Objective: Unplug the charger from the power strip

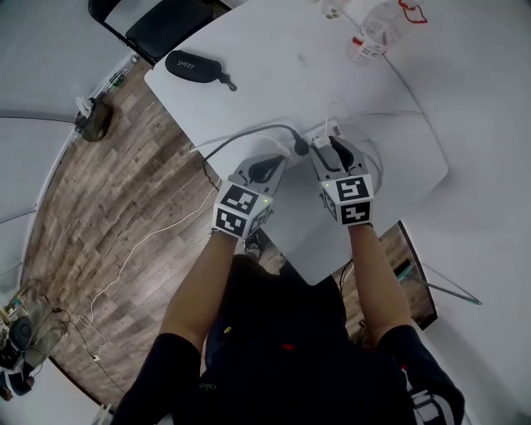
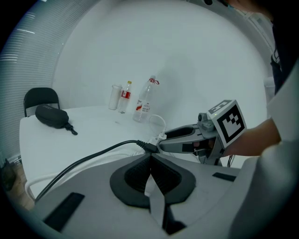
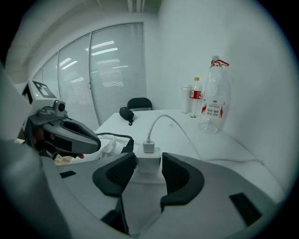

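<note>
Below you the wooden floor point(image 1: 116, 207) runs along the left of the white table point(image 1: 274, 75), and a dark chair point(image 1: 158, 25) stands at the table's far corner. You hold both grippers side by side over the near part of the table, pointing away from you and tilted down.

Your left gripper point(image 2: 150, 158) is clenched: its dark pads meet at the tips with nothing between them. It sits just short of where the black cable point(image 1: 249, 134) ends in its plug. Your right gripper point(image 1: 332, 148) stands released, jaws wide apart, with the charger between them but not squeezed.

A tall clear bottle point(image 3: 215, 95) stands near the wall at the far side of the table, a smaller red-labelled bottle point(image 3: 196, 98) just beside it. A black glasses case point(image 1: 192, 65) lies well apart from them, towards the chair.

The white power strip point(image 1: 322, 131) lies on the table directly ahead of your right gripper, the black cable curving off it to the table's left edge. The white charger point(image 3: 149, 164) sits upright in the strip. A white cable point(image 3: 163, 119) rises from its top and arcs over to the right.
</note>
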The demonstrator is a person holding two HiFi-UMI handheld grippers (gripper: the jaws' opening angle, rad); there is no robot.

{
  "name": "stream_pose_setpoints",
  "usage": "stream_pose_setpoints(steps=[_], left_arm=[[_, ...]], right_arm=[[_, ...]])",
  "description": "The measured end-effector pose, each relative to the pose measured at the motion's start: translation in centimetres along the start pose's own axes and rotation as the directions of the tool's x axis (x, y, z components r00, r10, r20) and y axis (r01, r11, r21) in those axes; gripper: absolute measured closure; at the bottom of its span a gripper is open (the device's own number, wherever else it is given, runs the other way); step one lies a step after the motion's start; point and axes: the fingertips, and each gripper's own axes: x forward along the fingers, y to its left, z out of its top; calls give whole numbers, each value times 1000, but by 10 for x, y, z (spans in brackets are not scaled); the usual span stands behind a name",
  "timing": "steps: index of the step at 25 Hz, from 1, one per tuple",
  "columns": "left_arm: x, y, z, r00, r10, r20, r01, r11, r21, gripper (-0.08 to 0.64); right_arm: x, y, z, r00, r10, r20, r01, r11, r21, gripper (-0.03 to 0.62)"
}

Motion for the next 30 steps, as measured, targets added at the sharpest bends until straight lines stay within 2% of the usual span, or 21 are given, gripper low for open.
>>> stream_pose_setpoints(steps=[5, 14, 22, 25, 30], left_arm=[[3, 4, -12, 1000, -1, -30, 0, 1000, -20, 540], [7, 4, -13, 1000, -1, -26, 0, 1000, -23, 540], [6, 6, -13, 999, 13, -38, -14, 1000, -28, 540], [-3, 0, -2, 999, 17, -36, -18, 1000, -12, 540], [-35, -16, 35, 999, 9, 47, -11, 1000, 26, 540]], right_arm=[[1, 0, -1, 1000, 2, 11, -2, 1000, 2, 425], [-1, -4, -1, 1000, -7, 31, 7, 1000, 7, 430], [-23, -7, 30, 993, -32, 114, 30, 999, 19, 431], [-45, -10, 49, 986, -48, 161, 42, 998, 44, 431], [-90, -12, 76, 965, -77, 249, 50, 992, 113, 431]])
